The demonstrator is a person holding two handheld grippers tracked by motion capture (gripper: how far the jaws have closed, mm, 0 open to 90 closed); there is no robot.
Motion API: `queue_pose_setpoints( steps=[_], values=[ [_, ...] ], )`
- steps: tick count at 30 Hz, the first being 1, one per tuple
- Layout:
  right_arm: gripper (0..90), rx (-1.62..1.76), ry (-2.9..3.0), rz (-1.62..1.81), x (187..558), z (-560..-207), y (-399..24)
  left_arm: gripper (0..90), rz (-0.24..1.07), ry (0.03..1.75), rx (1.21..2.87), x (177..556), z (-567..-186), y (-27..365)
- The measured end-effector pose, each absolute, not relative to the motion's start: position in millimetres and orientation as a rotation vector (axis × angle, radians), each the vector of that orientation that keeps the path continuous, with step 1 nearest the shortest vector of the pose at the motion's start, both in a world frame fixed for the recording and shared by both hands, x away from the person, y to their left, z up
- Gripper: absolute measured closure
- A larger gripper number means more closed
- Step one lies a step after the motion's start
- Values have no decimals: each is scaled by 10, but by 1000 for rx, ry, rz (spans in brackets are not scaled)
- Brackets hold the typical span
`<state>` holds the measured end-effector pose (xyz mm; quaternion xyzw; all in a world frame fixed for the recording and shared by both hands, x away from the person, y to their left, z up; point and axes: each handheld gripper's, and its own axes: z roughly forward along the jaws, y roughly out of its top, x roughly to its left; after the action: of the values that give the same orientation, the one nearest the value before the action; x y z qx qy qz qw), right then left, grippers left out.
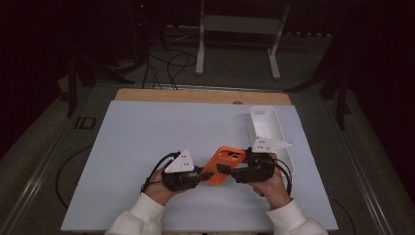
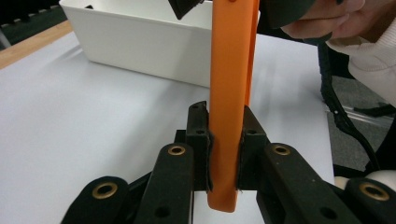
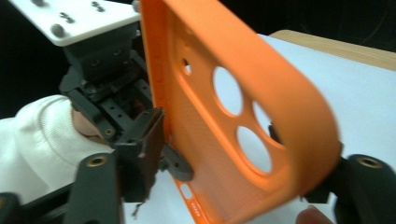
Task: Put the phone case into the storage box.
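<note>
Two tools, one orange phone case (image 1: 222, 165), one white bin (image 1: 270, 128), one table (image 1: 147, 142) under a pale sheet; landmark for all places: the white bin.

Item 1, orange phone case: held up off the table, just left of the bin's near end, between the two tools; camera cut-outs at its end nearer the bin; in the right gripper view (image 3: 243, 116) its hollow inner side faces the lens, three round holes showing.

Item 2, left tool (image 1: 199, 174): the one farther from the bin, at the case's lower left end; in the left gripper view (image 2: 224, 154) its two black jaws are clamped on the case's thin edge, pads pressing both faces; the case stands upright between them, the bin behind it.

Item 3, right tool (image 1: 226, 169): just beside the bin's near end, at the case's bin-side end; in the right gripper view (image 3: 243, 168) its jaws stand apart, one on each side of the case, the left pad clear of the orange wall; whether the far jaw touches cannot be told.

Item 4, white bin: long, open-topped, standing at the sheet's right edge.
</note>
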<state>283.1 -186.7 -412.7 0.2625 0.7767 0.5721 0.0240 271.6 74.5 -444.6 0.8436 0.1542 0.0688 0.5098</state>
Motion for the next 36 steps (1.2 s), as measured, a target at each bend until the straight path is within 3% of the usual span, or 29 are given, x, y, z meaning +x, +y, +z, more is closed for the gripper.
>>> queue_pose_setpoints(
  steps=[1,2,4,7,12,36],
  values=[
    [300,812,2403,1770,2831,-4127,-1867,802,169,373,2030,2715,-4444,748],
    [245,825,2385,1760,2829,-4128,-1870,802,177,380,2027,2716,-4437,755],
    [245,833,2375,1755,2826,-4127,-1871,802,177,380,2027,2716,-4437,755],
    [142,845,2352,1731,2816,-4121,-1872,802,195,395,2018,2721,-4424,774],
    [100,842,2343,1724,2810,-4122,-1887,802,209,417,2012,2726,-4417,784],
    [95,875,2309,1707,2785,-4129,-1911,802,315,513,1995,2733,-4384,826]
  ],
)
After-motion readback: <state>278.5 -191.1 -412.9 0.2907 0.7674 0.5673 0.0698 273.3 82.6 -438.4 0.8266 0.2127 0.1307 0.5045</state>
